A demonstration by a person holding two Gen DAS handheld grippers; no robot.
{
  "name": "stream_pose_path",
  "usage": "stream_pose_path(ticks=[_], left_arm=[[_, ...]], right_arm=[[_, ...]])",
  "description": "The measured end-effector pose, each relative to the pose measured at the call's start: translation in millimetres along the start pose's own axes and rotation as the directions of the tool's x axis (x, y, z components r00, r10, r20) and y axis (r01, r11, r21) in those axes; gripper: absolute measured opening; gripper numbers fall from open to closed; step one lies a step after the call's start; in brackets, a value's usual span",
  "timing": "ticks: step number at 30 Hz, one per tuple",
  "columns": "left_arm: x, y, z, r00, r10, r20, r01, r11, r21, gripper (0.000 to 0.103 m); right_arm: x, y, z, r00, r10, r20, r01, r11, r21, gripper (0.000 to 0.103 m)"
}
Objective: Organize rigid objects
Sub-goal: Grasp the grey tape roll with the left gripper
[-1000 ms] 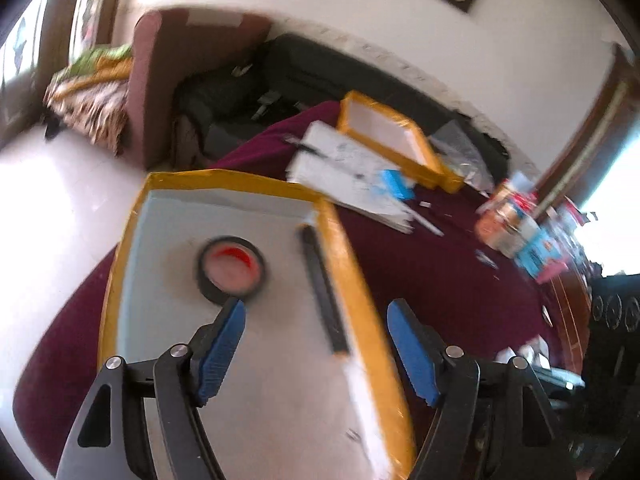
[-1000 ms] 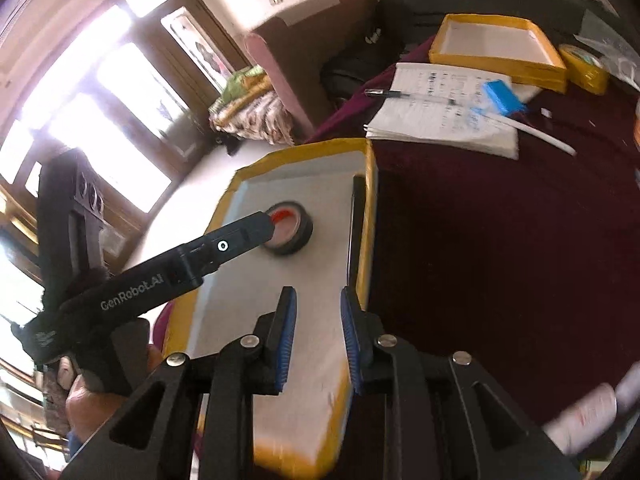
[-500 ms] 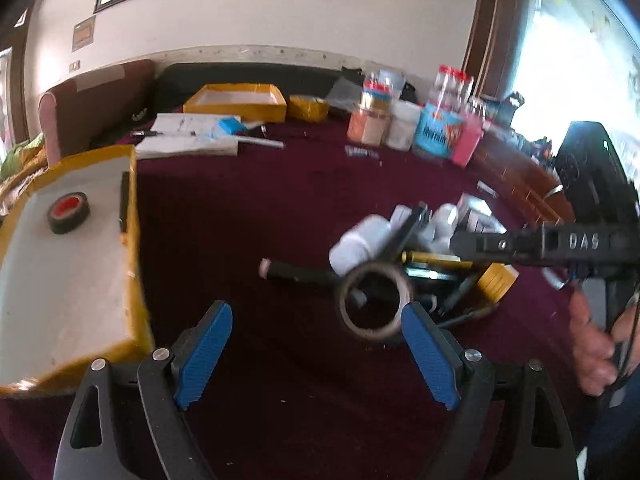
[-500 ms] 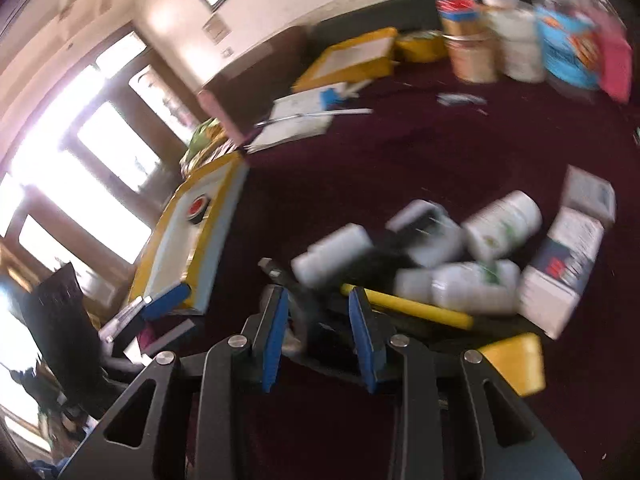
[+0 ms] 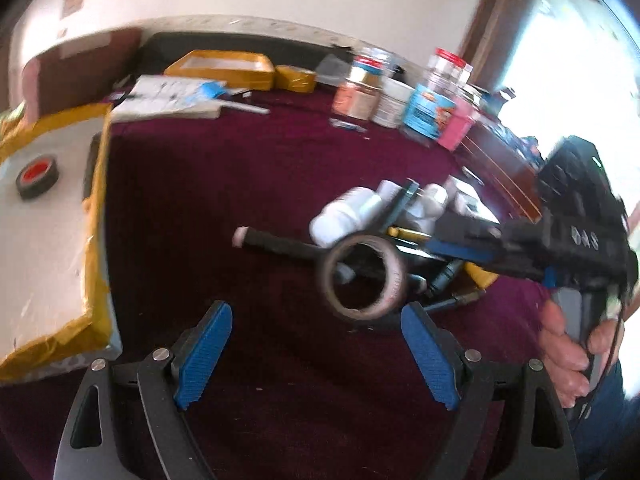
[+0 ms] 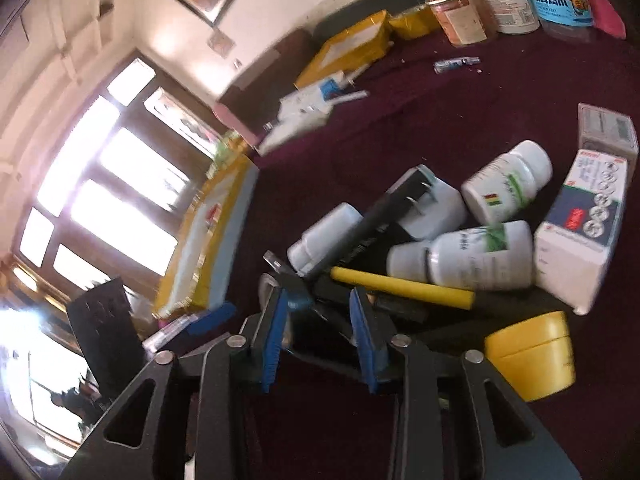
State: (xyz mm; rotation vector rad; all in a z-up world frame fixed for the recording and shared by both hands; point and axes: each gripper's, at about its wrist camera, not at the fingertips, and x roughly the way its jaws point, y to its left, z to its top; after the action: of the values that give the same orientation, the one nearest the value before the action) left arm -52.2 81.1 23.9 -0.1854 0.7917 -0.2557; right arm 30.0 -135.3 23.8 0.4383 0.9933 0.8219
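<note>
A pile of rigid objects lies on the maroon table: white bottles (image 6: 476, 258), a white charger (image 6: 430, 208), a yellow-handled tool (image 6: 404, 288), a yellow jar (image 6: 532, 356), a medicine box (image 6: 580, 240) and a tape roll (image 5: 362, 278). My left gripper (image 5: 316, 354) is open and empty, just short of the tape roll. My right gripper (image 6: 320, 334) is partly open over the dark tools at the pile's near edge, its jaws around a dark object without closing on it. It also shows in the left wrist view (image 5: 460, 246). The yellow-rimmed tray (image 5: 96, 240) at left holds a black tape roll (image 5: 38, 176).
Jars and tubs (image 5: 400, 92) stand at the table's far right. A second yellow tray (image 5: 224, 70) and papers (image 5: 168, 96) lie at the back. A small tube (image 6: 456, 64) lies loose on the cloth. Windows are at left in the right wrist view.
Both grippers have swung from the tray to the pile. The left has closed in on the tape roll. The right has opened wider and lowered onto the dark tools.
</note>
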Motion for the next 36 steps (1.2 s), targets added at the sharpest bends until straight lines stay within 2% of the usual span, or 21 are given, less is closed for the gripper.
stream_pose_path(ticks=[2,4,6,8,9,10,11,12,14,18,21,25,29,30,31,32,33,36], left_arm=[[-1.2,-6.8,-2.1,1.000,0.005,-0.001,-0.005,0.999,0.041,0.090],[-2.6,-13.7,-4.7,1.000,0.025,-0.001,-0.024,0.997,0.079,0.091],[-3.5,-16.3,-5.4,0.999,0.041,0.005,-0.041,0.995,0.095,0.091],[-4.2,-17.8,-6.1,0.999,0.052,0.009,-0.052,0.994,0.100,0.092],[-4.1,-18.0,-6.2,0.998,0.057,0.007,-0.058,0.993,0.100,0.092],[-3.5,-17.6,-5.9,0.998,0.062,0.004,-0.062,0.993,0.098,0.092],[-1.9,-17.4,-4.6,0.998,0.066,0.002,-0.066,0.993,0.095,0.092],[-1.1,-16.4,-3.7,0.997,0.072,-0.001,-0.072,0.993,0.089,0.092],[1.0,-14.0,-0.5,0.997,0.076,-0.009,-0.076,0.994,0.073,0.092],[11.8,-12.7,9.7,0.997,0.055,-0.048,-0.054,0.998,0.030,0.092],[21.3,-18.1,17.8,0.997,0.037,-0.070,-0.035,0.999,0.028,0.092],[39.3,-27.1,31.3,0.991,0.093,-0.097,-0.087,0.994,0.068,0.092],[54.3,-16.2,39.1,0.991,0.068,-0.118,-0.067,0.998,0.007,0.092],[57.0,-12.3,38.2,0.990,0.063,-0.128,-0.066,0.998,-0.014,0.088],[58.4,-8.1,36.5,0.989,0.059,-0.133,-0.064,0.997,-0.032,0.078],[55.1,-7.0,35.4,0.991,0.070,-0.118,-0.074,0.997,-0.025,0.074],[53.2,-6.0,35.1,0.991,0.048,-0.124,-0.053,0.998,-0.033,0.063],[42.3,-5.1,30.1,0.992,0.025,-0.120,-0.030,0.999,-0.045,0.064]], right_arm=[[8.7,1.4,-1.6,1.000,0.014,-0.001,-0.014,1.000,0.009,0.045],[18.4,11.8,-5.5,0.999,0.027,-0.029,-0.028,0.999,-0.035,0.045],[21.2,24.2,-10.0,0.994,0.093,-0.064,-0.098,0.992,-0.081,0.047],[20.0,38.6,-13.8,0.956,0.258,-0.137,-0.273,0.957,-0.101,0.048],[15.6,44.2,-14.6,0.946,0.292,-0.141,-0.308,0.944,-0.115,0.048],[10.7,45.7,-14.2,0.955,0.275,-0.113,-0.289,0.947,-0.136,0.048],[4.5,45.0,-12.7,0.972,0.223,-0.069,-0.232,0.959,-0.163,0.049],[2.0,42.2,-10.8,0.979,0.199,-0.054,-0.205,0.965,-0.163,0.049],[-2.2,26.9,-4.3,0.987,0.161,-0.020,-0.162,0.981,-0.106,0.049],[-9.4,2.5,5.1,0.988,0.148,0.035,-0.148,0.989,0.002,0.049],[-13.0,-2.5,6.4,0.989,0.132,0.062,-0.133,0.991,0.016,0.049],[-13.2,-2.0,10.2,0.989,0.136,0.057,-0.137,0.990,0.019,0.049],[-16.8,-3.2,10.4,0.989,0.136,0.050,-0.137,0.990,0.015,0.049],[-18.0,-2.4,9.7,0.990,0.134,0.051,-0.135,0.991,0.013,0.049],[-18.2,-2.8,9.8,0.990,0.133,0.049,-0.133,0.991,0.011,0.049],[-18.7,-2.5,9.4,0.990,0.132,0.046,-0.132,0.991,0.011,0.049],[-19.1,-2.7,8.7,0.990,0.133,0.043,-0.133,0.991,0.012,0.049],[-17.4,-5.3,8.9,0.992,0.122,0.031,-0.123,0.992,0.021,0.049]])
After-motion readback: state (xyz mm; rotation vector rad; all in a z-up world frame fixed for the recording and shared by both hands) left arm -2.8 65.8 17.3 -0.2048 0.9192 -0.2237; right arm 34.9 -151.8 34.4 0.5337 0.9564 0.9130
